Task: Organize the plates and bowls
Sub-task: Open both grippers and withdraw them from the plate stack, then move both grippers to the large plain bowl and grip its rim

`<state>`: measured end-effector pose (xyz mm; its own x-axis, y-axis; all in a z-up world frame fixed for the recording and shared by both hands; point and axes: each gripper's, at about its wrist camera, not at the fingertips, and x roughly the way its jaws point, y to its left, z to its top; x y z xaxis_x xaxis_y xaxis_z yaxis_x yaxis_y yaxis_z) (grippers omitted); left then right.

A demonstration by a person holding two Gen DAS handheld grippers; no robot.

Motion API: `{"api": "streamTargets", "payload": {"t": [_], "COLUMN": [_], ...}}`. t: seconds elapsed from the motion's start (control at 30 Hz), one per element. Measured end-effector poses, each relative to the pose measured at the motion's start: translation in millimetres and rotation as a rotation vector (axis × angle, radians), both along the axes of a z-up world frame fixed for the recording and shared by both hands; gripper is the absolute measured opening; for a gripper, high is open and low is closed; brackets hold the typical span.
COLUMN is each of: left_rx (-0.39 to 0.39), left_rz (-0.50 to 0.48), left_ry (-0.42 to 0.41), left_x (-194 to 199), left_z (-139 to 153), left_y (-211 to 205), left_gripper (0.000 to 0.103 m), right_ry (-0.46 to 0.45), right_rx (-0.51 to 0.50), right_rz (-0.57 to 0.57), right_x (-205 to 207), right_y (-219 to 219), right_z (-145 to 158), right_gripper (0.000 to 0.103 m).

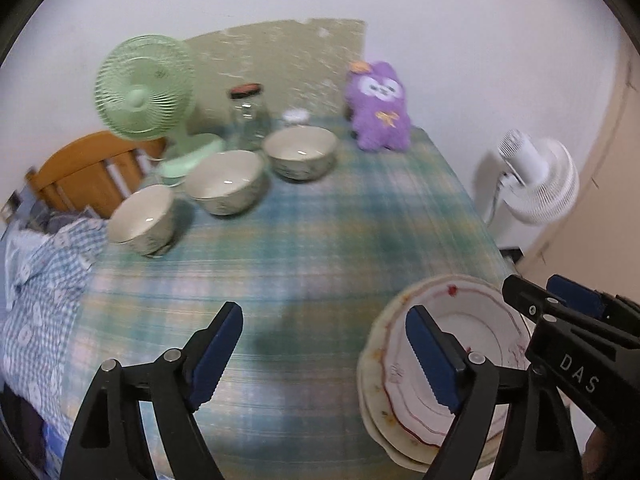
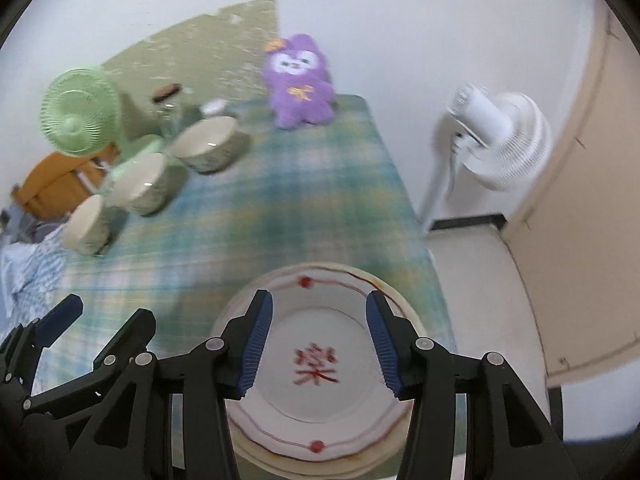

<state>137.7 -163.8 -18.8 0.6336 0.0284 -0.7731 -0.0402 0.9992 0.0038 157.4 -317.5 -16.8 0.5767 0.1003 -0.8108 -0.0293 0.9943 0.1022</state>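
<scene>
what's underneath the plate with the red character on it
The red-character plate sits on at least one more plate, whose cream rim shows around it. The top plate covers that plate's face. How many plates lie below cannot be told. The stack rests on the plaid tablecloth.

Your left gripper (image 1: 326, 356): matte black plastic frame, angular struts, round silver rivets at joints, blue ribbed rubber pads (image 1: 430, 364) with serrated edges lining both fingers. Your right gripper (image 2: 320, 344): same black frame, silver rivets, blue ribbed pads (image 2: 256, 344); white letters "DAS" printed along its side.
</scene>
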Motion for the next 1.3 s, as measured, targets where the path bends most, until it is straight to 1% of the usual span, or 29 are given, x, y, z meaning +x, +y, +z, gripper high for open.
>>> {"api": "streamTargets", "payload": {"t": [0.2, 0.33, 0.47, 0.57, 0.6, 0.7, 0.73, 0.87, 1.0, 1.13, 1.2, 1.3], "left_rx": [-0.025, -0.038, -0.031, -0.033, -0.025, 0.023, 0.028, 0.005, 0.008, 0.009, 0.001, -0.023], "left_rz": [0.069, 0.086, 0.068, 0.041, 0.032, 0.001, -0.013, -0.047, -0.043, -0.018, 0.0, 0.02], "left_ry": [-0.015, -0.013, 0.0, 0.034, 0.04, 0.02, 0.021, 0.022, 0.017, 0.025, 0.037, 0.051], "left_x": [2.3, 10.3, 20.1, 32.2, 36.1, 42.9, 45.8, 56.4, 66.2, 77.9, 85.9, 99.3], "left_z": [11.3, 11.4, 10.1, 8.0, 7.5, 4.2, 2.3, -2.7, -5.1, -13.1, -19.1, -28.1], "left_y": [33.1, 61.2, 91.4, 116.1, 123.5, 142.8, 149.3, 179.6, 206.4, 230.2, 241.9, 258.7], "left_gripper": [0.086, 0.086, 0.086, 0.086, 0.086, 0.085, 0.085, 0.085, 0.083, 0.081, 0.081, 0.077], "right_ry": [-0.013, -0.004, 0.015, 0.017, 0.01, 0.004, -0.004, -0.005, 0.003, 0.002, 0.004, 0.004], "right_rx": [-0.002, -0.013, 0.007, 0.0, 0.002, -0.003, -0.007, -0.01, -0.004, -0.01, -0.013, -0.012], "right_rz": [0.071, 0.08, 0.055, 0.027, 0.016, -0.009, -0.019, -0.044, -0.042, -0.01, 0.008, 0.02], "right_x": [11.1, 18.9, 26.4, 29.1, 29.7, 34.1, 35.5, 42.3, 54.4, 72.4, 82.9, 94.9], "right_y": [33.7, 59.3, 88.2, 112.3, 121.5, 147.0, 156.4, 186.6, 218.4, 248.5, 263.2, 278.9], "right_z": [15.1, 17.3, 15.1, 15.4, 16.0, 16.7, 17.3, 15.1, 8.9, 1.9, -3.3, -8.5], "right_gripper": [0.053, 0.053, 0.053, 0.053, 0.053, 0.053, 0.053, 0.053, 0.053, 0.053, 0.053, 0.053]}}
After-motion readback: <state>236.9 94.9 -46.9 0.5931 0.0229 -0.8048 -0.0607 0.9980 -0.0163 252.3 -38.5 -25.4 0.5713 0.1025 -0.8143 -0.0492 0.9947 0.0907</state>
